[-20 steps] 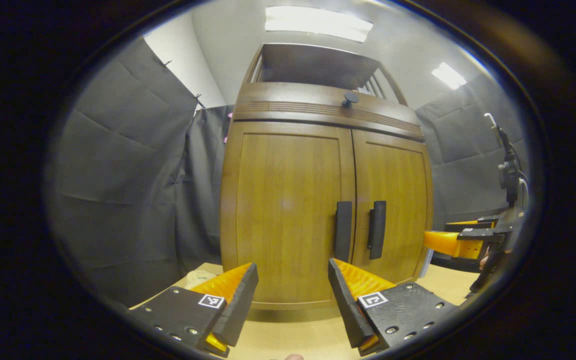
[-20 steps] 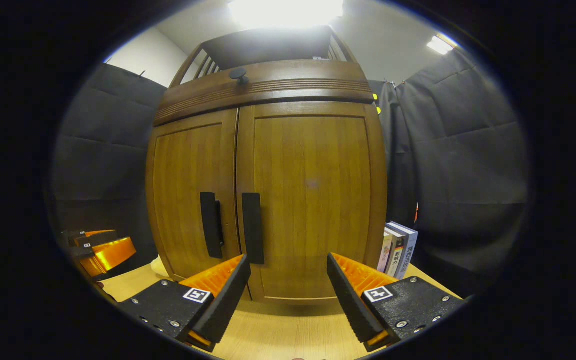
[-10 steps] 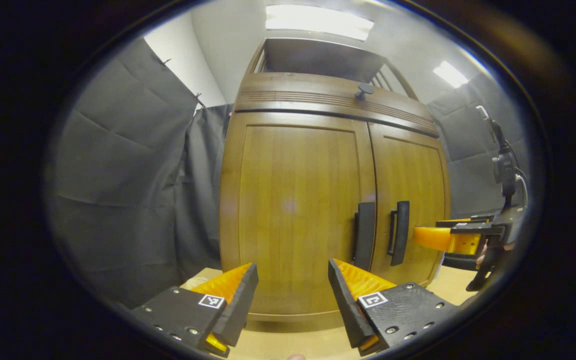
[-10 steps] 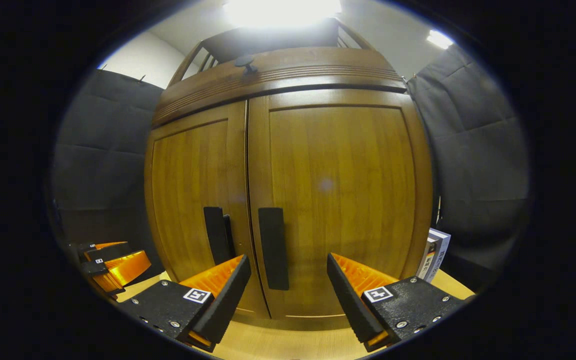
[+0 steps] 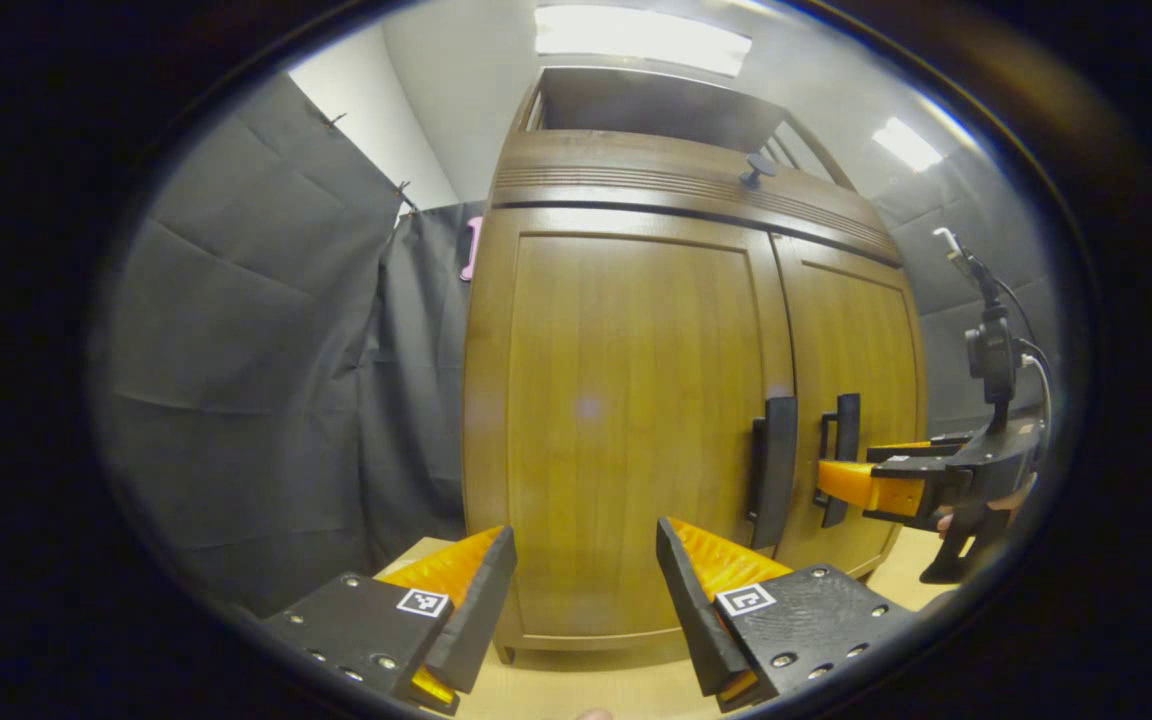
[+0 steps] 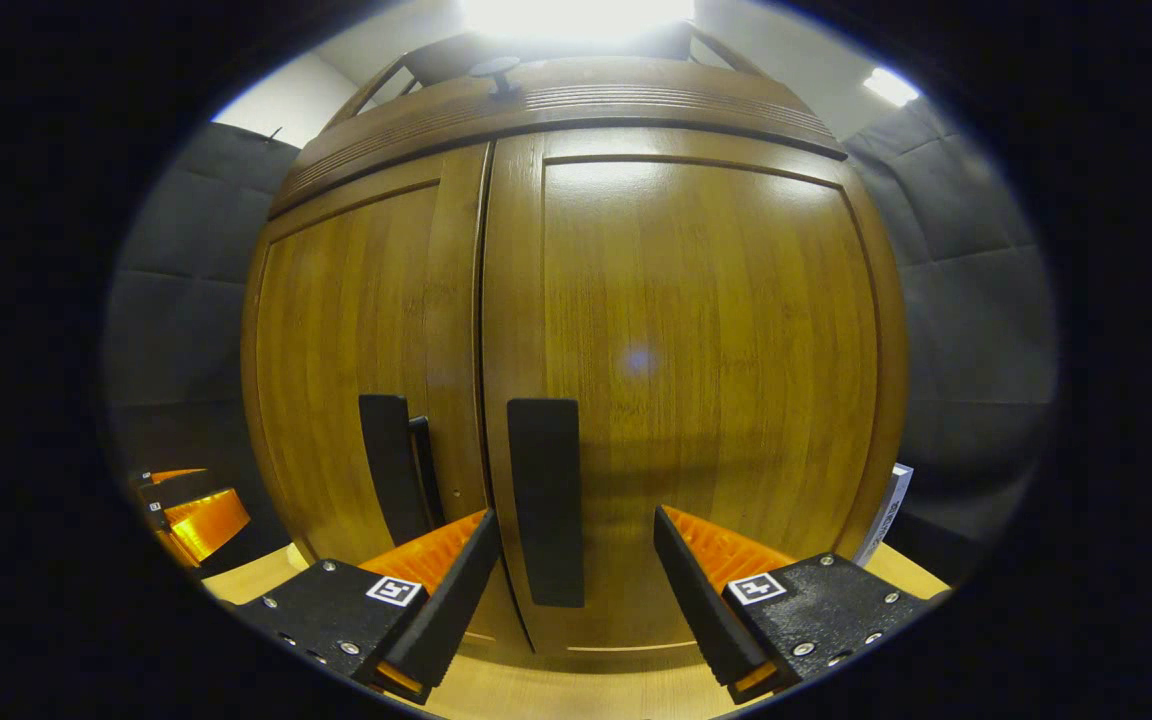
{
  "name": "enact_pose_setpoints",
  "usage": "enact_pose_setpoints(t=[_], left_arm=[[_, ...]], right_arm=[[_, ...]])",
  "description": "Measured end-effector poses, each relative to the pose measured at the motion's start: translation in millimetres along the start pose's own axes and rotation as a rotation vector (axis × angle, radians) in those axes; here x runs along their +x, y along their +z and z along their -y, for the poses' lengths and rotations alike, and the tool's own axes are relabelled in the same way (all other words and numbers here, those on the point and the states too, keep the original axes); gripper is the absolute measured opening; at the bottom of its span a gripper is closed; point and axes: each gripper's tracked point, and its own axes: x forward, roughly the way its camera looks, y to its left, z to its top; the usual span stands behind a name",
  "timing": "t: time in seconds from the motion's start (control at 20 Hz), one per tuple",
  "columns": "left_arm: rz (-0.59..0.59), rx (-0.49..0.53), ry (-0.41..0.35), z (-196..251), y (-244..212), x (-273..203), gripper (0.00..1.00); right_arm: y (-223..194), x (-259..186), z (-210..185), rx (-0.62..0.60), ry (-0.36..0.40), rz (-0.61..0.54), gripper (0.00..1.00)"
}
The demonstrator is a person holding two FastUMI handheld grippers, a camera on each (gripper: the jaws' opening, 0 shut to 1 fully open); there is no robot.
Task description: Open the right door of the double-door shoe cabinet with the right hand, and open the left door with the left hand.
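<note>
In the left gripper view, the left gripper (image 5: 586,600), jaws apart, faces the shoe cabinet's closed left door (image 5: 626,420); its handle (image 5: 774,470) sits at 2 o'clock. In the right gripper view, the right gripper (image 6: 576,590), jaws apart, flanks the closed right door's handle (image 6: 544,500) at 12 o'clock.

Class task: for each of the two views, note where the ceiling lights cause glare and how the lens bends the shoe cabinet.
Right gripper view: ceiling light blows out white above the shoe cabinet, whose doors bulge strongly. Left gripper view: two ceiling lights stay crisp; the cabinet's edges bow outward.
</note>
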Motion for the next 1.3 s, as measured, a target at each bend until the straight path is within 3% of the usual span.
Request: enact_pose_setpoints(t=[0.3,0.4,0.6,0.85,1.3], left_arm=[[0.013,-0.014,0.011,-2,2,-1,0.81],[0.002,-0.028,0.011,-2,-2,-1,0.81],[-0.018,-0.04,0.014,-3,-2,-2,0.81],[-0.008,-0.026,-0.004,-1,0,-2,0.81],[-0.006,-0.009,-0.005,-1,3,-2,0.81]], right_arm=[[-3,7,-5,0.014,0.005,-0.016,0.84],[-7,11,-8,0.016,0.013,-0.028,0.74],[-9,15,-10,0.036,0.006,-0.028,0.41],[-8,12,-11,0.013,0.028,-0.009,0.2],[2,-1,-11,0.004,0.092,-0.001,0.18]])
